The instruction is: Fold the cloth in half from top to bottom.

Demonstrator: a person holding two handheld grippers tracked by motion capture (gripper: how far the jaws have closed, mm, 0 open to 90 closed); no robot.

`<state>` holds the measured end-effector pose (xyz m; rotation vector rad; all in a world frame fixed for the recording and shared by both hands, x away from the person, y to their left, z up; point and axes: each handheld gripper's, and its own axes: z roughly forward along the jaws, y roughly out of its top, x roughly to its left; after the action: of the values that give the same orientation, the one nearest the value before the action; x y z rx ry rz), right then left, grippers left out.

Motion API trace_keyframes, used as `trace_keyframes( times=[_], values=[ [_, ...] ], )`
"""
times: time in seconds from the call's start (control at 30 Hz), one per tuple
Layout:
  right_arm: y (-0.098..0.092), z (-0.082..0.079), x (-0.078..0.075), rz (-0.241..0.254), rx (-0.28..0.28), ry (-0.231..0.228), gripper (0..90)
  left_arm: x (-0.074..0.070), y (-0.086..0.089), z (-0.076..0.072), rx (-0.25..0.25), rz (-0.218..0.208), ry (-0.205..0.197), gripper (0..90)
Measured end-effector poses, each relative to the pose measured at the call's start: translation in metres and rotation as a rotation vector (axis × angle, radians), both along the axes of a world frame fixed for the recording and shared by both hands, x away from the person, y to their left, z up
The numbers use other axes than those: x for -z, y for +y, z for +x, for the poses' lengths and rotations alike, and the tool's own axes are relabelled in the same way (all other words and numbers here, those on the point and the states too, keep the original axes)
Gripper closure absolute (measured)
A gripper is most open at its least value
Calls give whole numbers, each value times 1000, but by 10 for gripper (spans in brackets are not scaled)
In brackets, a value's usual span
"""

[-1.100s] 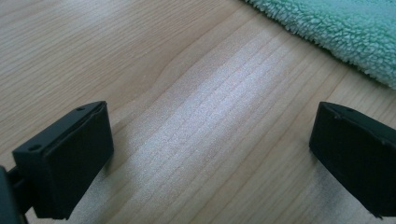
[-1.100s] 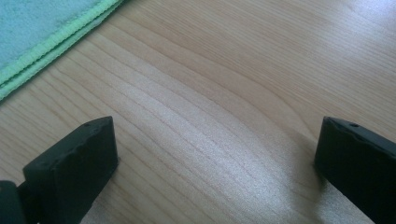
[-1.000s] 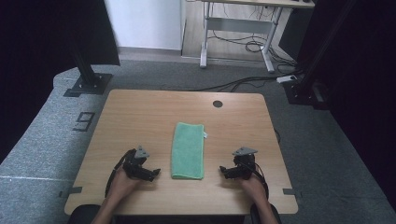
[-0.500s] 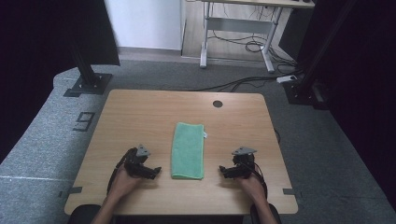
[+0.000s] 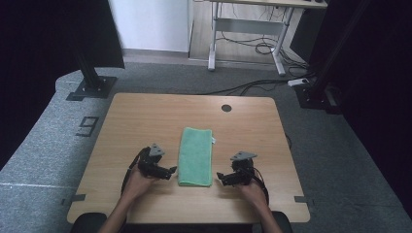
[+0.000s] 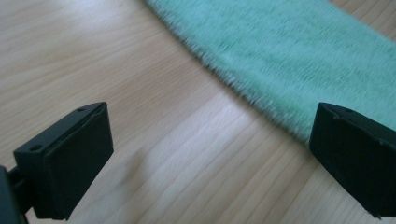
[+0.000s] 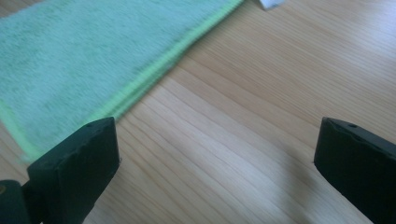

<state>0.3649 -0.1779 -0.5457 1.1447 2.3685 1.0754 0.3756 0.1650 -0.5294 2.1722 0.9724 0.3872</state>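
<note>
Towel (image 5: 196,156), green and folded into a long strip, lay flat near the middle of the wooden counter (image 5: 145,116), its length running from near to far. I held my left tool (image 5: 171,171) low at the towel's left side, by its near end, my hand (image 5: 136,183) behind it and my forearm coming up from the near edge. Its jaws stood wide apart with bare wood between them; in the left gripper view the towel's fluffy edge (image 6: 280,70) reached one jaw. My right tool (image 5: 221,176) mirrored it just beside the towel's right edge, jaws likewise spread and gripping nothing, pointing in toward the cloth. In the right gripper view the towel's stitched hem (image 7: 154,70) ran close past one jaw.

A small white tag (image 5: 213,141) stuck out from the towel's right edge; I could not read anything on it. A round dark hole (image 5: 226,108) sat at the counter's far side. On the grey floor to the left, a mark like a "9" (image 5: 86,126) was laid out. Beyond the counter stood another desk's legs (image 5: 214,43) with cables (image 5: 257,48) on the floor.
</note>
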Motion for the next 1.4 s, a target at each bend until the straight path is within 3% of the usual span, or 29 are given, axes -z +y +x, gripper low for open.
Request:
trace_keyframes(
  times=[0.3, 0.53, 0.67, 0.83, 0.93, 1.4],
  values=[
    [23, -1, 1, 6, -14, -2, 4, 7, -25, 8, 15, 48, -8, 0],
    [34, 0, 6, -27, -18, -17, 8, 14, -26, 5, 13, 108, -5, 0],
    [37, 0, 6, -35, -20, -24, 7, 16, -29, 4, 18, 105, -6, 5],
    [39, 4, 3, -5, -10, -29, 9, 16, -29, 2, 16, 96, -2, 13],
    [43, 5, 8, -41, -22, -17, 16, 17, -28, 2, 18, 87, 4, 20],
    [44, -13, 6, -82, -57, 3, 28, 15, -28, -22, 60, 95, 32, 27]
  ],
)
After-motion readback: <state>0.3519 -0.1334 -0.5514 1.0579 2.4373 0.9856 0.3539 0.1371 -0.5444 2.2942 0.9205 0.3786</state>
